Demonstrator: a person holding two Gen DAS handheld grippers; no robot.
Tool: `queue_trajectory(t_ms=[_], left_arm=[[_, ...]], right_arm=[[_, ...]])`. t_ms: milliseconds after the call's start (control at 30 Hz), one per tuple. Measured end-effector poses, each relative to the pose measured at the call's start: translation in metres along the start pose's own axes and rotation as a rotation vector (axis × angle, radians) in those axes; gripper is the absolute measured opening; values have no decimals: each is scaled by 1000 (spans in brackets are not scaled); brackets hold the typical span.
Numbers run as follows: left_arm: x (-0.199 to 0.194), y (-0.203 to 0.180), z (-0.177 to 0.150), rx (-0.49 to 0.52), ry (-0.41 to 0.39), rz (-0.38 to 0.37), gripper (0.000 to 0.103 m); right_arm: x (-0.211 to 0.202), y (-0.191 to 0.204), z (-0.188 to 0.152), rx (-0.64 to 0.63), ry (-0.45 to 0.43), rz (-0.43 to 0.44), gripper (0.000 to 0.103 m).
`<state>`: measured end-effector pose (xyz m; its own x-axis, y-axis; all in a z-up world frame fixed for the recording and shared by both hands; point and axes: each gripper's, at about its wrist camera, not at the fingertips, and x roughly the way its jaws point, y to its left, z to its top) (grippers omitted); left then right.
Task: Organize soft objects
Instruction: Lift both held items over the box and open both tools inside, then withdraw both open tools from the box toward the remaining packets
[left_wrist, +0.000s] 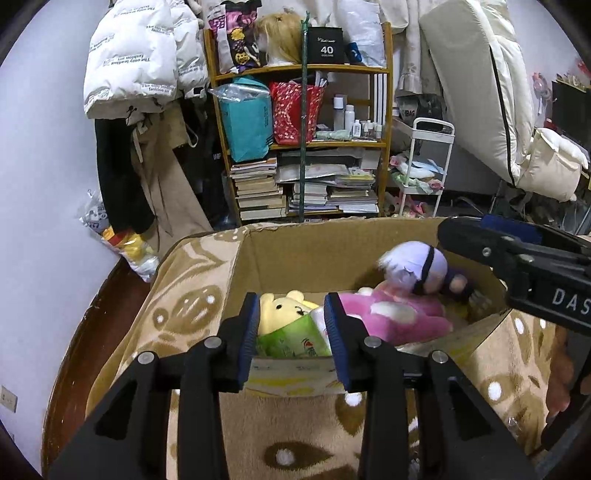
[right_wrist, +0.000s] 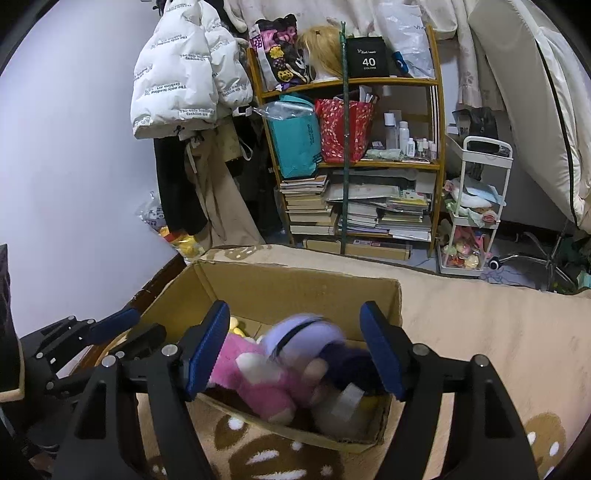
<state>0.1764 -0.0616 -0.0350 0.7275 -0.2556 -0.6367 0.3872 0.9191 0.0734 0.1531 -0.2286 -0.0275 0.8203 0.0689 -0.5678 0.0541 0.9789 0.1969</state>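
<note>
An open cardboard box (left_wrist: 288, 254) sits on a beige patterned blanket (left_wrist: 192, 295). Inside lie a yellow bear plush (left_wrist: 282, 306), a pink plush (left_wrist: 399, 314) and a lavender-haired doll (left_wrist: 417, 267). My left gripper (left_wrist: 291, 332) is shut on a green tissue pack (left_wrist: 295, 338) at the box's near rim. My right gripper (right_wrist: 295, 350) is open above the box (right_wrist: 295, 291). The doll (right_wrist: 314, 343), blurred, lies below and between its fingers on the pink plush (right_wrist: 255, 380). The right gripper also shows in the left wrist view (left_wrist: 517, 258).
A wooden shelf (left_wrist: 303, 140) with books, bags and bottles stands behind the box. A white puffer jacket (left_wrist: 136, 55) hangs at the left. A white trolley (right_wrist: 476, 206) stands at the right. A dark wooden edge (left_wrist: 92, 314) borders the blanket.
</note>
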Motion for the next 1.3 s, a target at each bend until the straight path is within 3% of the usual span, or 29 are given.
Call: queue_trajectory(t_ms=[200,267,400,833,967,1300], left_arm=[[-16,-2,-1,20,-19,23,44],[-21,-3,-1,21,-25,31,51],[-35,-4,-4,15,-28,45,56],[-94,-11,-8,20,-48,40,58],[-112,-12,-12,11,-50,26,67],[-139,-18,-27,26,-48,20,74]], right_arm=[[-9,-7,-1,32,22,3,79],[-13,-11,-2,52,37,11,87],[-24,-15,-7,55,65,6,89],[-93,-1,-11,-9,19,-29,91],[-111,5,-18,-26,14,-55,92],[-142,5,-32,-26,24,-90,95]])
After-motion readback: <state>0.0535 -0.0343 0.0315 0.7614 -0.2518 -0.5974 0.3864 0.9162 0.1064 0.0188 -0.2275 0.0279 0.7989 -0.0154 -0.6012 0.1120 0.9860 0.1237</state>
